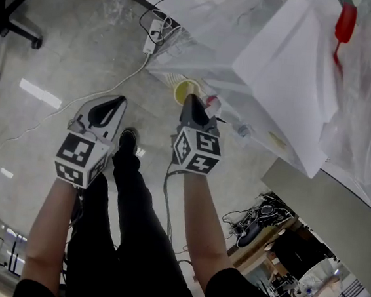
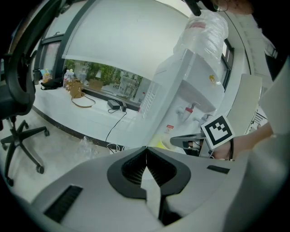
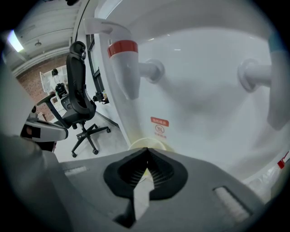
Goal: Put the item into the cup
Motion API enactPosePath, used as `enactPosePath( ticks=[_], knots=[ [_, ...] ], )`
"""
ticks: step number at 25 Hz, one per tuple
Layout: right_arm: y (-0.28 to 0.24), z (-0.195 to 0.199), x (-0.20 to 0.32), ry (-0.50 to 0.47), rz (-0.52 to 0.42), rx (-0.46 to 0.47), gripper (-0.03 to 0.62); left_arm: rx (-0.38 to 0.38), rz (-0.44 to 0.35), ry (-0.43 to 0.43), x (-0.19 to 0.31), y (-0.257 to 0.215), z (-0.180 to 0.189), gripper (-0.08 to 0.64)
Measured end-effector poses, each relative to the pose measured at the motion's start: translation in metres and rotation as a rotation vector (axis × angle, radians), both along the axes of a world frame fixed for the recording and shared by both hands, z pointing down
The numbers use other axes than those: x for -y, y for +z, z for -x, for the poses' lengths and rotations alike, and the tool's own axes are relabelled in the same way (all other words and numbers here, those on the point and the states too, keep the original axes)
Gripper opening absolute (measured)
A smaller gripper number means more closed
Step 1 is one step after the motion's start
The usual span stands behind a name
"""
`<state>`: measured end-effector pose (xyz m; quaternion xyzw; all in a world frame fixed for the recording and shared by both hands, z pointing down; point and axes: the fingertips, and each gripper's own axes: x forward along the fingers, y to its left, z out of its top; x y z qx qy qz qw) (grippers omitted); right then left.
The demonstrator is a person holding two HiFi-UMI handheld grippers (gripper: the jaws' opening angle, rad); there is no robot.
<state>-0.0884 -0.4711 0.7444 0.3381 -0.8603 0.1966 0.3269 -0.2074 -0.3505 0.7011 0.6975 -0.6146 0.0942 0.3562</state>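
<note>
Jaws of the right gripper [image 1: 189, 100] are pressing together, nothing visible between them, just beside the yellow cup [image 1: 185, 90] at the water dispenser's [image 1: 293, 63] front edge, under its red-banded tap [image 3: 123, 63]. Left gripper [image 1: 116, 104], likewise closed, is hanging apart. No item is showing; centring over the rim before any release seems advisable.

I stood in an office-like workroom. A wheeled office chair [image 3: 80, 97] sat on the polished concrete floor [image 1: 63, 59], a white water dispenser [image 2: 190, 86] stood to the right, and a long worktop [image 2: 68, 113] ran under the far windows [image 2: 104, 77].
</note>
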Motion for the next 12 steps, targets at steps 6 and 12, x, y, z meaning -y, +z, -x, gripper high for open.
enactPosePath(
  ticks=[6,12],
  knots=[
    [0.0014,0.0008,0.0017,-0.023,-0.007,-0.02,0.002,-0.008,0.015,0.001,-0.0029,0.0031,-0.0067,0.008],
    [0.0018,0.0029,0.0008,-0.016,0.004,-0.005,0.057,-0.012,0.014,0.014,-0.0026,0.003,-0.0089,0.008]
  ],
)
